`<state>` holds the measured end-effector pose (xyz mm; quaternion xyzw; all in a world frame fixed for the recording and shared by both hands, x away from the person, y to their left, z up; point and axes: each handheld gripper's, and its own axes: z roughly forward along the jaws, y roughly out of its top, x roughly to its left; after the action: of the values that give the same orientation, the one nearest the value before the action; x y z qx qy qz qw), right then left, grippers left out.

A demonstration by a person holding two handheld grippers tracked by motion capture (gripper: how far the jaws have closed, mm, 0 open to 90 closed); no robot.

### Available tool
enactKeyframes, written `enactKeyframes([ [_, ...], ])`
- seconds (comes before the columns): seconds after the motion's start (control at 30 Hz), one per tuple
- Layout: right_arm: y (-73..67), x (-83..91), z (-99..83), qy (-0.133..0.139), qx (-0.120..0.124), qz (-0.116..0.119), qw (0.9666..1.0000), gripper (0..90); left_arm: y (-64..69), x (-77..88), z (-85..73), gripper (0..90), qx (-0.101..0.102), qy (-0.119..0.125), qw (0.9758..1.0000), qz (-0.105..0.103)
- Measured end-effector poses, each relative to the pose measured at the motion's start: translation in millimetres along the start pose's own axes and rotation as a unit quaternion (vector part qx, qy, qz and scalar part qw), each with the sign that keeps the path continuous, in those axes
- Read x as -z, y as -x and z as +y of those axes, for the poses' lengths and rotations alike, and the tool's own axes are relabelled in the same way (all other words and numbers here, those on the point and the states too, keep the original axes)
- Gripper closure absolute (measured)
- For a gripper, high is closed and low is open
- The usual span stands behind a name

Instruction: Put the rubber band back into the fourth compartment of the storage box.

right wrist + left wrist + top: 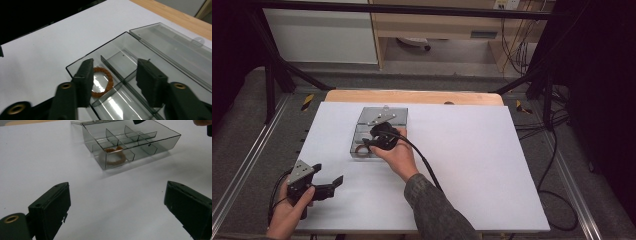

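On the white desk point(472, 165), toward its far left part, sits a smoky, see-through plastic organizer box point(362, 131) with thin inner walls that split it into several compartments; its lid point(384, 114) lies folded flat open on the far side, with a small tab at its edge. In the near corner compartment lies an orange-brown ring point(101, 81) with a knobbly, beaded-looking rim, flat on the box floor; in the left gripper view the same ring point(113, 156) shows through the near wall of the box point(150, 142), blurred by the tinted plastic. The right gripper point(379, 140) hangs over the box, held in the person's right hand point(399, 155), whose sleeved forearm reaches in from the bottom of the high view and whose cable trails back across the desk. In the right gripper view its jaws stand moderately apart with nothing between them: one jaw is just beside the ring, partly covering its edge, the other over a neighbouring compartment across a divider; whether either touches the box cannot be told. The left gripper point(326, 182) is held in the left hand point(287, 215) near the front left corner of the desk, well apart from the box, jaws spread wide and empty, pointing toward the box.
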<state>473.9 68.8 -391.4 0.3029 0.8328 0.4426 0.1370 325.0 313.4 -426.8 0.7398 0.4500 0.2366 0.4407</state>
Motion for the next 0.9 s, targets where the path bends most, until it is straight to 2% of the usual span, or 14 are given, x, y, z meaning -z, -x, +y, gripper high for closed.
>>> enactKeyframes([
  [0.2,9.5,14.2,-1.5,0.006,-0.008,-0.021,0.9997,23.2,-0.4,0.7,-0.9,6.4,0.001,0.001,1.0000,0.001],
  [0.4,24.2,34.7,-0.4,0.014,-0.023,-0.030,0.9992,11.3,-1.7,1.6,-1.2,6.4,0.004,0.003,1.0000,0.002],
  [0.9,60.1,91.9,-9.7,0.062,-0.044,-0.043,0.9962,11.2,-2.5,2.5,-1.7,6.3,0.008,0.006,0.9999,0.004],
])
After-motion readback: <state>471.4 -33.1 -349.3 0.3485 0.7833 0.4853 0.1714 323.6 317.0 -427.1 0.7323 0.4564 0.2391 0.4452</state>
